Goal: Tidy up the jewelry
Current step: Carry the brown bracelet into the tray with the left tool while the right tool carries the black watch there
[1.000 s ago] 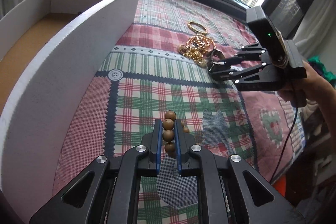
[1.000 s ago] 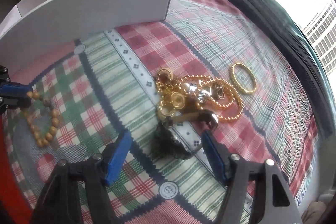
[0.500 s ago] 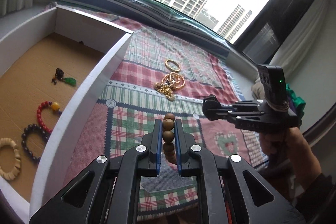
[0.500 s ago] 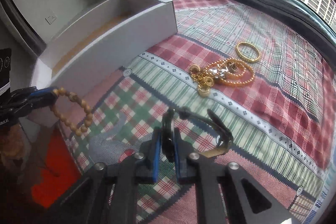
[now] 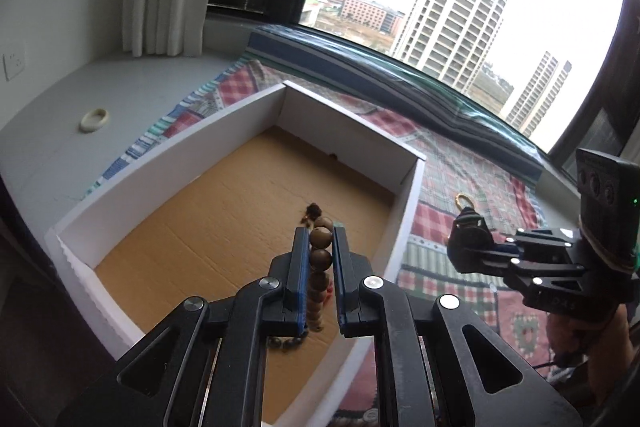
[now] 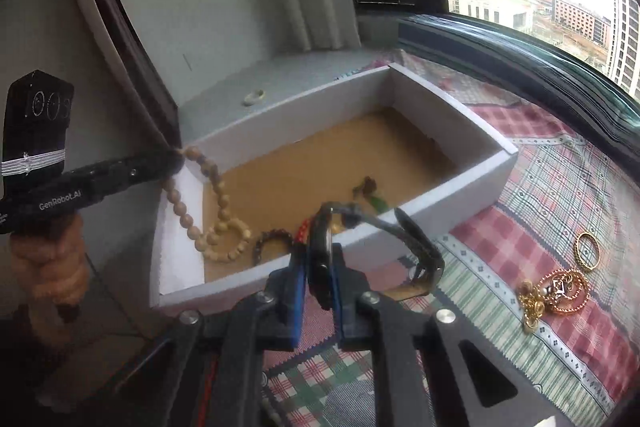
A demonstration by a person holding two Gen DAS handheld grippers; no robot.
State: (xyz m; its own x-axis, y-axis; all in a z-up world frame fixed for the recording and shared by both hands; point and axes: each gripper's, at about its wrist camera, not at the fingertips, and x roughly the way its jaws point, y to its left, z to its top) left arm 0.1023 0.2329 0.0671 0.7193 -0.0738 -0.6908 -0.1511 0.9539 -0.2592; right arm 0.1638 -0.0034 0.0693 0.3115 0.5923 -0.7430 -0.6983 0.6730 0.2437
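Left wrist view: my left gripper (image 5: 320, 259) pinches wooden bead bracelet (image 5: 322, 247) above box (image 5: 168, 163), ready for drop; right gripper (image 6: 318, 283) clamps watch (image 6: 416, 251), waiting beside.

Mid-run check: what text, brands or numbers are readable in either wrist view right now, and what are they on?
"GenRobot.AI": white print on the side of the left hand-held gripper, right wrist view.
Embossed characters on the right hand-held gripper body, left wrist view: too faint to read.
White marks on the left gripper's black camera block: not legible.
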